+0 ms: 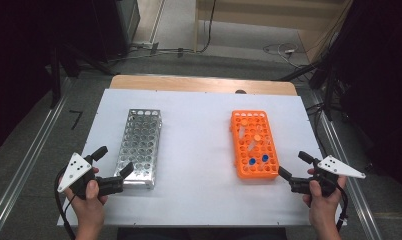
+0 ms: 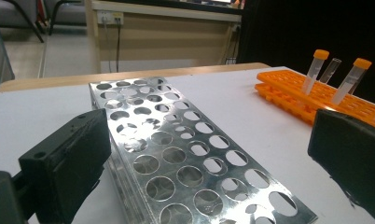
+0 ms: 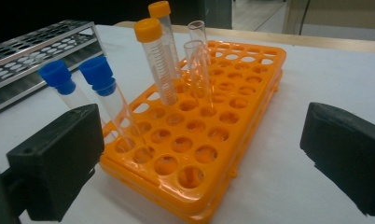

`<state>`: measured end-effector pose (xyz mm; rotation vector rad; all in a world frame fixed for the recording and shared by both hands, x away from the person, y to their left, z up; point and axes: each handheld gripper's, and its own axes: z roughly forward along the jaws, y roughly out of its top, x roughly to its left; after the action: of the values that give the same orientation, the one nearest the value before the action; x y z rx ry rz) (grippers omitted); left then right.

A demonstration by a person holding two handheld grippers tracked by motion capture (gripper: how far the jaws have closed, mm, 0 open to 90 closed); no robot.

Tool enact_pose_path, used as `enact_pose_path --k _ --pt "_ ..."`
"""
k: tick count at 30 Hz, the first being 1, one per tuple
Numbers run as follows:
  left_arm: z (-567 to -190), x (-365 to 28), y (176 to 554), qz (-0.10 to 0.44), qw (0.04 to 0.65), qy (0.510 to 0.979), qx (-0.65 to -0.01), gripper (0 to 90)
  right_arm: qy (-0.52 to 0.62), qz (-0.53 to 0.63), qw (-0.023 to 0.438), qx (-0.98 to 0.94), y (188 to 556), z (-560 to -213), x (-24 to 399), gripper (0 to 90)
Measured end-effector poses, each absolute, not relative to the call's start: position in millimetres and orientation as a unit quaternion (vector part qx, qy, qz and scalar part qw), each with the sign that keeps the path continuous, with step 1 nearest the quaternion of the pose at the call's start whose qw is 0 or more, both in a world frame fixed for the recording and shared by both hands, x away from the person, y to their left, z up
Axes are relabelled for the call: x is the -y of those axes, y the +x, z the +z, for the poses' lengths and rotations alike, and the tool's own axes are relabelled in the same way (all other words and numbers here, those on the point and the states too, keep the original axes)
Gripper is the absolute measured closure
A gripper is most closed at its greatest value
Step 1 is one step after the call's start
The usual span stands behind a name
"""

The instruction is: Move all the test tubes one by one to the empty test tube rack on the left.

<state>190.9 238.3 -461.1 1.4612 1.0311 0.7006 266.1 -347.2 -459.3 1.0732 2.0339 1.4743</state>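
Left hand-held gripper [image 1: 114, 162] open beside metal rack [image 1: 139, 146], right hand-held gripper [image 1: 294, 165] open beside orange rack [image 1: 254, 145]

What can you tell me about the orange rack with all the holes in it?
The orange rack looks like plastic, a flat rectangle with rows of round holes. It lies on the white table, on the right side, just ahead of the right gripper, whose jaws are open and not touching it. Six tubes stand tilted in its holes: two with blue caps at the near end, two with orange caps, and two clear ones without caps.
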Motion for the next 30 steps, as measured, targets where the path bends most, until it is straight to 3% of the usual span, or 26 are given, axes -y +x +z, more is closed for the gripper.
enact_pose_path --k 13,21,30 --pt "-453 -224 187 0.289 0.582 0.633 -0.42 0.0 0.353 0.523 0.163 -0.758 265 -457 324 7.7" --pt "-448 -214 184 0.277 0.589 0.641 -0.407 0.0 0.358 0.504 0.137 -0.774 270 -464 309 25.4" --pt "-442 -200 182 0.266 0.6 0.646 -0.391 0.0 0.366 0.482 0.151 -0.782 272 -472 299 51.5"
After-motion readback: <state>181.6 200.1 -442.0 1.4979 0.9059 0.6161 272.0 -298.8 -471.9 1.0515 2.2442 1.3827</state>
